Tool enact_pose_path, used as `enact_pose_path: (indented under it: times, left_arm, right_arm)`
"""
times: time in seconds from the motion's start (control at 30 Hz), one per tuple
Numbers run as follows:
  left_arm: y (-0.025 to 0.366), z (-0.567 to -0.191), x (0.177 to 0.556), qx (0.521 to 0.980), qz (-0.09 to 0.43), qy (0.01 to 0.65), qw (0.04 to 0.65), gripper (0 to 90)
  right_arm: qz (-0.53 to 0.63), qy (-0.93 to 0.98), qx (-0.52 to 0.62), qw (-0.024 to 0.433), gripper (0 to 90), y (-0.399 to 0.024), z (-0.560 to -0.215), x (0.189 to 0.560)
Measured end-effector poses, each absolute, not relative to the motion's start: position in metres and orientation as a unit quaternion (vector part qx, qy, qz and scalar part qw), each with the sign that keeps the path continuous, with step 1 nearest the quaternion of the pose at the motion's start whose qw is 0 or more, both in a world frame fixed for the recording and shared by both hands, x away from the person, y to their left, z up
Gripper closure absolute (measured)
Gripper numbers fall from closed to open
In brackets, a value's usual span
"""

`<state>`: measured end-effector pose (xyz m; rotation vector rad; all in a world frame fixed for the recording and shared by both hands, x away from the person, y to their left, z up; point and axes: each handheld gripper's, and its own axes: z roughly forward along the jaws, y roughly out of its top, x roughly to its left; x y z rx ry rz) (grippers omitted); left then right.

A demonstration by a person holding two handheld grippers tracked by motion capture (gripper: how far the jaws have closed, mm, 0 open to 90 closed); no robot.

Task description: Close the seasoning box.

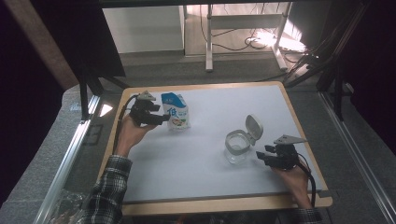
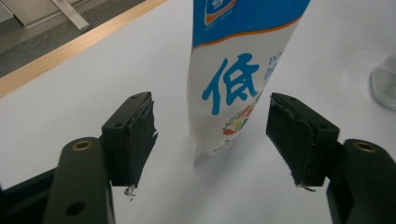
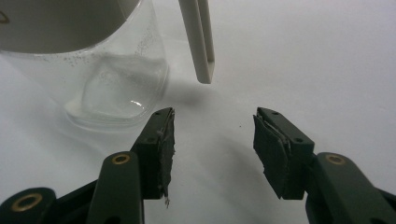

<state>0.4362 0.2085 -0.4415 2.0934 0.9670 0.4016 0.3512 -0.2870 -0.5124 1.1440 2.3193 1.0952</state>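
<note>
Left claw (image 2: 212,135) straddling the standing milk pouch (image 2: 238,74), unclenched, seemingly not touching. Right claw (image 3: 214,144) idling released beside the glass jar (image 3: 100,65) on the worktop (image 1: 196,158).

A blue-and-white pouch (image 1: 176,112) stands upright on the white tabletop toward the far left, its blue top above a white face printed with a large blue character and a small colourful picture near the base. Well apart from it, toward the near right, stands a clear jar (image 1: 236,148) with a pale collar. Its pale hinged lid (image 1: 254,127) is flipped open and tilted up behind the rim.
</note>
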Motion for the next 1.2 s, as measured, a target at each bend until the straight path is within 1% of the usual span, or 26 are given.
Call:
enact_pose_path:
  times: [0.17, 0.3, 0.37, 0.4, 0.53, 0.57, 0.73, 0.9, 0.97, 1.07, 1.2]
  left_arm:
    - [0.205, -0.443, 0.446, 0.826, 0.152, 0.375, 0.393, 39.1]
    - [0.202, -0.445, 0.453, 0.831, 0.139, 0.367, 0.394, 46.0]
    - [0.201, -0.446, 0.456, 0.832, 0.140, 0.362, 0.396, 51.2]
    - [0.202, -0.447, 0.457, 0.831, 0.131, 0.359, 0.405, 53.8]
    - [0.204, -0.449, 0.459, 0.830, 0.119, 0.353, 0.416, 60.5]
    - [0.204, -0.449, 0.459, 0.830, 0.119, 0.352, 0.417, 63.5]
    - [0.204, -0.447, 0.457, 0.838, 0.129, 0.344, 0.404, 77.2]
    - [0.201, -0.444, 0.454, 0.849, 0.134, 0.331, 0.389, 86.6]
    - [0.200, -0.444, 0.454, 0.850, 0.135, 0.329, 0.389, 88.3]
    - [0.200, -0.443, 0.452, 0.849, 0.121, 0.328, 0.395, 89.0]
    - [0.199, -0.444, 0.449, 0.847, 0.126, 0.327, 0.400, 89.5]
  right_arm:
    - [0.384, 0.815, 0.401, 0.165, 48.2, -0.286, -0.513, 0.351]
    - [0.383, 0.816, 0.401, 0.165, 48.0, -0.287, -0.513, 0.351]
    - [0.382, 0.816, 0.402, 0.163, 47.9, -0.287, -0.514, 0.352]
    - [0.381, 0.817, 0.402, 0.163, 47.8, -0.287, -0.515, 0.352]
    - [0.381, 0.817, 0.400, 0.163, 47.6, -0.286, -0.515, 0.352]
    - [0.381, 0.817, 0.401, 0.162, 47.6, -0.286, -0.515, 0.352]
    - [0.380, 0.818, 0.400, 0.161, 47.4, -0.285, -0.516, 0.352]
    - [0.379, 0.819, 0.400, 0.161, 47.3, -0.285, -0.516, 0.352]
    - [0.378, 0.819, 0.400, 0.161, 47.3, -0.285, -0.516, 0.352]
    - [0.378, 0.819, 0.400, 0.161, 47.2, -0.285, -0.516, 0.352]
    - [0.377, 0.820, 0.400, 0.159, 47.1, -0.285, -0.517, 0.353]
